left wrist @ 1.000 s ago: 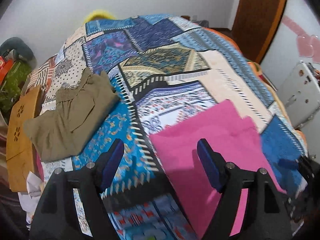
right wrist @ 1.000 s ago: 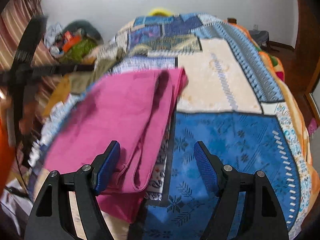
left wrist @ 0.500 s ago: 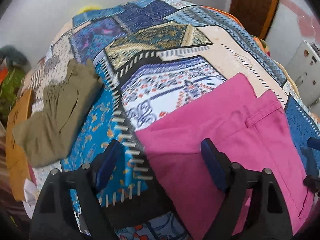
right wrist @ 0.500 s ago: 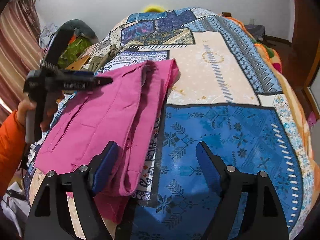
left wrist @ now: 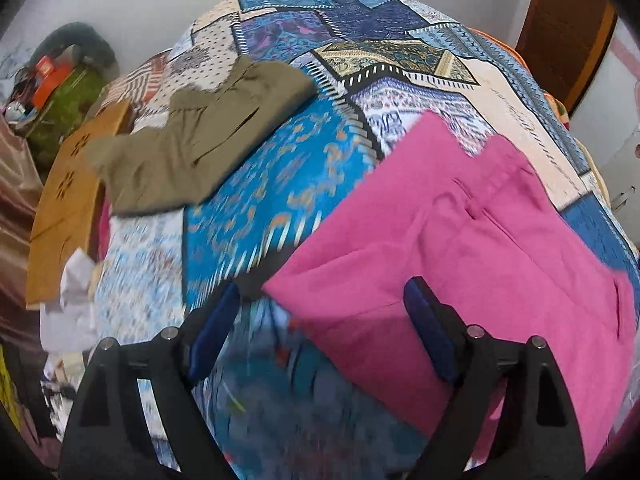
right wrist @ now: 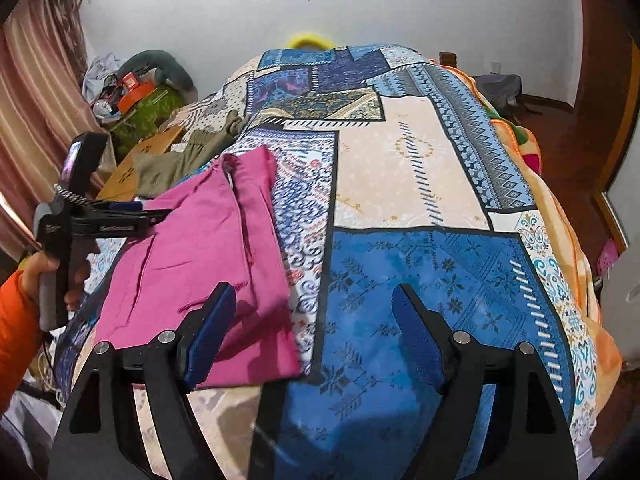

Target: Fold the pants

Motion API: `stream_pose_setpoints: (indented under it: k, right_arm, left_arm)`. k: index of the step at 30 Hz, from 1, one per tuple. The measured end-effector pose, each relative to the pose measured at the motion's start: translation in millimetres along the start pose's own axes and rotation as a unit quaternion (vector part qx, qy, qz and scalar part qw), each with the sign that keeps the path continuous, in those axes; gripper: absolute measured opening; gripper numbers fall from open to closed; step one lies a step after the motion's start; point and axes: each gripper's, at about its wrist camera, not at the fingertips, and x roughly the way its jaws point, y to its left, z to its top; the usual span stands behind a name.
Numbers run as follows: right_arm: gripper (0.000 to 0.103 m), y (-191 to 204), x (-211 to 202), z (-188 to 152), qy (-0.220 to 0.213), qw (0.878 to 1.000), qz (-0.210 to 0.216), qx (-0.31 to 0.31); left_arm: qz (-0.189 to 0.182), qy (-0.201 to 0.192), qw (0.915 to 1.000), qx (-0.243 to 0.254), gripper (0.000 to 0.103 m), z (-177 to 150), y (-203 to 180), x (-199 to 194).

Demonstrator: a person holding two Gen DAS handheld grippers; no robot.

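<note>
Folded pink pants (left wrist: pixel 460 248) lie flat on the patchwork bedspread (left wrist: pixel 256 216), at the right in the left wrist view and at the left in the right wrist view (right wrist: pixel 200 252). My left gripper (left wrist: pixel 320 320) is open and empty, just above the pants' near left corner. It also shows from the side in the right wrist view (right wrist: pixel 132 212), held over the pants' left edge. My right gripper (right wrist: pixel 312 320) is open and empty, above the pants' near right edge.
Folded olive pants (left wrist: pixel 200 140) lie at the bed's far left. A tan cardboard piece (left wrist: pixel 68 200) and cluttered items (right wrist: pixel 132 96) stand beside the bed on the left. A wooden door (left wrist: pixel 568 20) is at the far right.
Both grippers stay open and have drawn back from the pink pants. The left gripper has swung leftward. The pants now lie flatter and more compact.
</note>
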Motion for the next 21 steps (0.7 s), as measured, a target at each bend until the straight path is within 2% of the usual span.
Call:
stream_pose_setpoints:
  k: [4,10,12,15,18,19,21]
  right_arm:
    - [0.077,11,0,-9,0.008,1.0,0.012,-0.007]
    - [0.077,34,1,-28,0.026,0.999,0.029,-0.036]
    - [0.077,39,1,-35,0.028,0.998,0.029,-0.043]
    - [0.077,40,3,-42,0.031,0.998,0.017,-0.053]
    - [0.064,35,7,-43,0.037,0.998,0.018,-0.056]
    - [0.057,35,7,-44,0.038,0.997,0.018,-0.058]
    - [0.048,36,8,-43,0.036,0.997,0.01,-0.067]
  left_arm:
    - [-0.017,0.01,0.9995,-0.023,0.086,-29,5,-18]
    - [-0.06,0.023,0.9968,-0.048,0.085,-63,1,-40]
    - [-0.07,0.017,0.9962,-0.049,0.084,-69,-4,-47]
    - [-0.065,-0.006,0.9974,-0.031,0.083,-72,-10,-59]
    - [-0.041,-0.028,0.9987,-0.013,0.083,-74,-8,-67]
    - [-0.033,-0.031,0.9989,-0.009,0.082,-76,-5,-67]
    - [-0.022,-0.023,0.9995,-0.007,0.077,-81,3,-63]
